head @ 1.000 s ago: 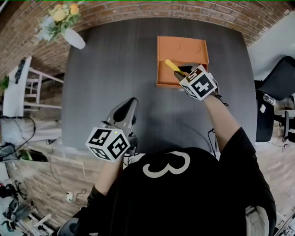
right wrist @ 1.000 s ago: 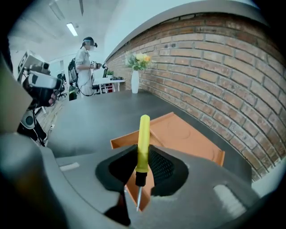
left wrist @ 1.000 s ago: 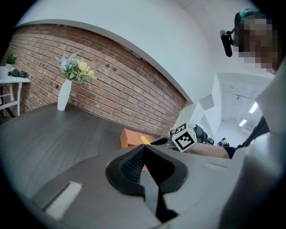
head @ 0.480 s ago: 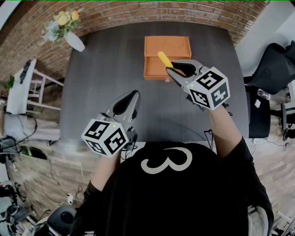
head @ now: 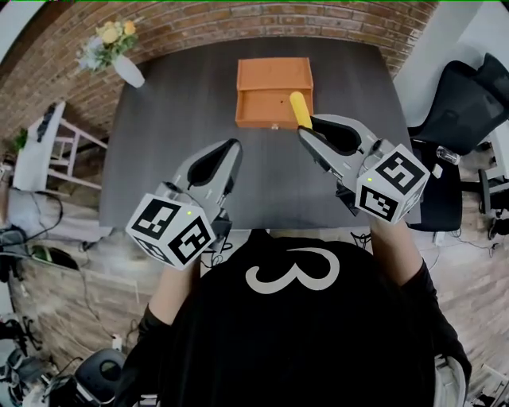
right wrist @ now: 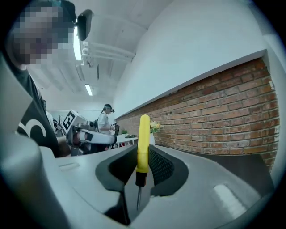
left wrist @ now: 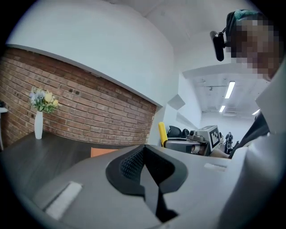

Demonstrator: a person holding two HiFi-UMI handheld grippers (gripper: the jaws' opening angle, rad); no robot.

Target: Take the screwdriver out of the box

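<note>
right tool: clamped on yellow screwdriver, in air near box; left tool: closed, empty

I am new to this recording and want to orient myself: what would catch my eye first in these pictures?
The yellow-handled screwdriver is clamped in the right gripper, held above the dark table. Behind it, the open orange box sits near the table's far edge, by the brick wall.
</note>
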